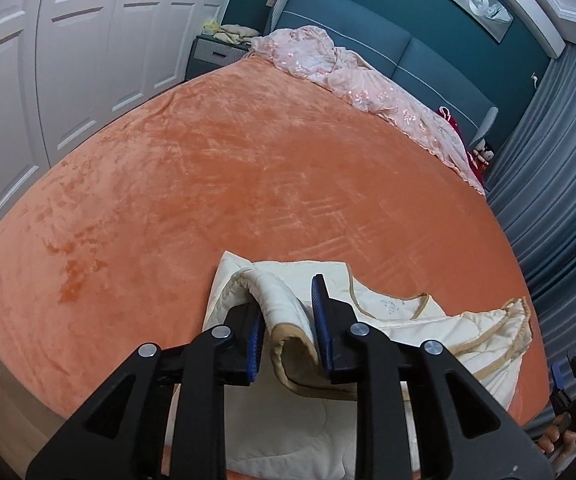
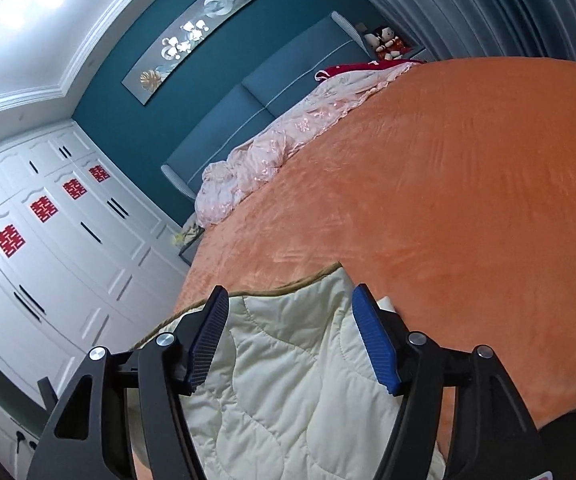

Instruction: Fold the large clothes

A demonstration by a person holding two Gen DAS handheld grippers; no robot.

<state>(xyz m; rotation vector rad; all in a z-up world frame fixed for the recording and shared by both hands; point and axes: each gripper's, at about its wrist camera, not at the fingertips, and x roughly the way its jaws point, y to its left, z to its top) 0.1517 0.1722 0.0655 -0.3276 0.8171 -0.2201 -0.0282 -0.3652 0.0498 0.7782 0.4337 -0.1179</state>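
Now quilted vest (image 1: 388, 312) fold between left hand-held gripper (image 1: 288, 304) fingers, unclamped.

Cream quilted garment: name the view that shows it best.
Left wrist view: the cream quilted garment shows its neckline, label and tan trim, a fold between the left hand-held gripper fingers. Right wrist view shows only one quilted panel.

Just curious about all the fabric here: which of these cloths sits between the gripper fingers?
The cream quilted garment, edged in tan, at the near edge of the bed. The orange blanket lies beneath it; the pink quilt is bunched by the headboard.
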